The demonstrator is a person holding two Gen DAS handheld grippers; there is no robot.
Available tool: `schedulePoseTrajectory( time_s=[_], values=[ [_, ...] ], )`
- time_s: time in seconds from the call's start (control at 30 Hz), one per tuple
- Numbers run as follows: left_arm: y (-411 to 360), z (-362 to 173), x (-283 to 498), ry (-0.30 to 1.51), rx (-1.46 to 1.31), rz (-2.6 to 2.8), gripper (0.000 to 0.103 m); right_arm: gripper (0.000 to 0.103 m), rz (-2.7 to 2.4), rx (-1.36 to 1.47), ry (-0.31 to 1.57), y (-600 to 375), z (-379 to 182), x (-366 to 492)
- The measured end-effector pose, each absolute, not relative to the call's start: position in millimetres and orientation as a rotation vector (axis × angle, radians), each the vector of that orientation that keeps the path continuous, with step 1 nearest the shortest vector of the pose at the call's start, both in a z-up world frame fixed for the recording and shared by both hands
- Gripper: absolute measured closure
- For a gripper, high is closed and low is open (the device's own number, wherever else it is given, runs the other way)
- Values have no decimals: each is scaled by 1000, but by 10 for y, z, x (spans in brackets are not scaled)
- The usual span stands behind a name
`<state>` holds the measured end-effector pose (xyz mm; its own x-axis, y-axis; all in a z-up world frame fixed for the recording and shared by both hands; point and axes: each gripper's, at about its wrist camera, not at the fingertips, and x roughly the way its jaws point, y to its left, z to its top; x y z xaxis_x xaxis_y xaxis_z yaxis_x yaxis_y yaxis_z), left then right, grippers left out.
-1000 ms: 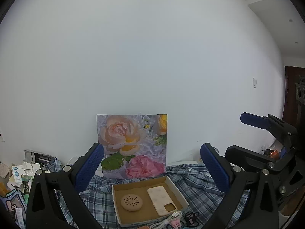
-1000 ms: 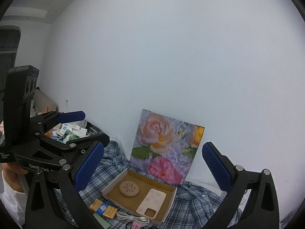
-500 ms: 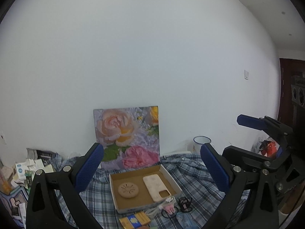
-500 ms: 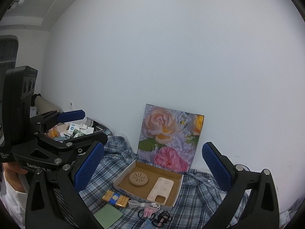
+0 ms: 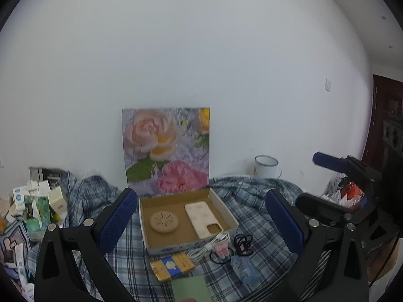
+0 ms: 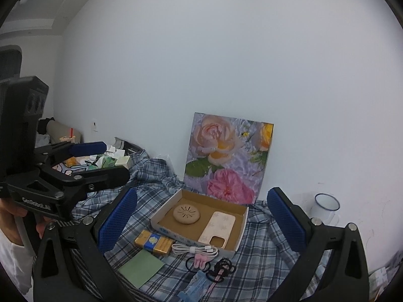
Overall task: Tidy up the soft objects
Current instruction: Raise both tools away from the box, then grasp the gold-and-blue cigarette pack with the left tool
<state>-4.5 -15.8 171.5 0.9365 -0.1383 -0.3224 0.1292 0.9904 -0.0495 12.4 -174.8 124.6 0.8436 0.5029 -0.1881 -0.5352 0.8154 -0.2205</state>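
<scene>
The left gripper (image 5: pixel 201 224) hangs with its jaws wide and empty above the blue-and-white plaid cloth (image 5: pixel 254 216) that covers the tabletop, and the right gripper (image 6: pixel 201 222) likewise holds its blue, knurled jaws far apart with nothing between them. Between both pairs of jaws sits the shallow open cardboard box (image 5: pixel 187 217), holding a round tan perforated disc (image 5: pixel 164 222) at its 9 o'clock side and a cream soft phone case (image 5: pixel 203 215) at its 3 o'clock side, apart from each other. Along the box's near edge, at 6 o'clock, lie a coiled white cable (image 5: pixel 210 246), black elastic hair ties (image 5: pixel 243 245), a small pink soft piece (image 5: pixel 221 248), a glossy yellow-and-blue packet (image 5: pixel 172 266), a flat green paper square (image 6: pixel 141 268) and a pale blue translucent item (image 5: pixel 244 269), too blurred to identify. Free cloth lies at 3 o'clock of the box. At 12 o'clock a floral rose-print board (image 5: pixel 166 151) leans against the white wall, with a white enamel mug (image 5: pixel 266 167) at 2 o'clock. Crumpled small cartons (image 5: pixel 37 201) crowd the 9 o'clock edge, partly cut off. In the right wrist view a hand (image 6: pixel 15 224) grips the left tool's handle.
</scene>
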Motion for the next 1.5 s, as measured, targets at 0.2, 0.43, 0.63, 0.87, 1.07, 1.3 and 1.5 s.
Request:
schedulePoseTrajectory(
  time_s=[0.2,0.43,0.63,0.87,1.07,1.3,1.5],
  values=[
    [-106,1441,92,397,-46,-124,0,0,574,-246,111,-1820,1052,174],
    [-48,1103,284,477,-59,-102,0,0,563,-226,185,-1879,792,436],
    [26,768,472,548,-80,-95,0,0,578,-224,244,-1850,581,634],
    [77,410,682,642,-75,-63,0,0,591,-213,318,-1839,327,859],
    [125,181,803,701,-86,-53,0,0,581,-204,386,-1847,132,1014],
    [132,-118,961,788,-93,-46,0,0,566,-203,476,-1820,-103,1146],
    [146,-280,1010,834,-111,-34,0,0,546,-101,506,-1868,-197,1259]
  ],
)
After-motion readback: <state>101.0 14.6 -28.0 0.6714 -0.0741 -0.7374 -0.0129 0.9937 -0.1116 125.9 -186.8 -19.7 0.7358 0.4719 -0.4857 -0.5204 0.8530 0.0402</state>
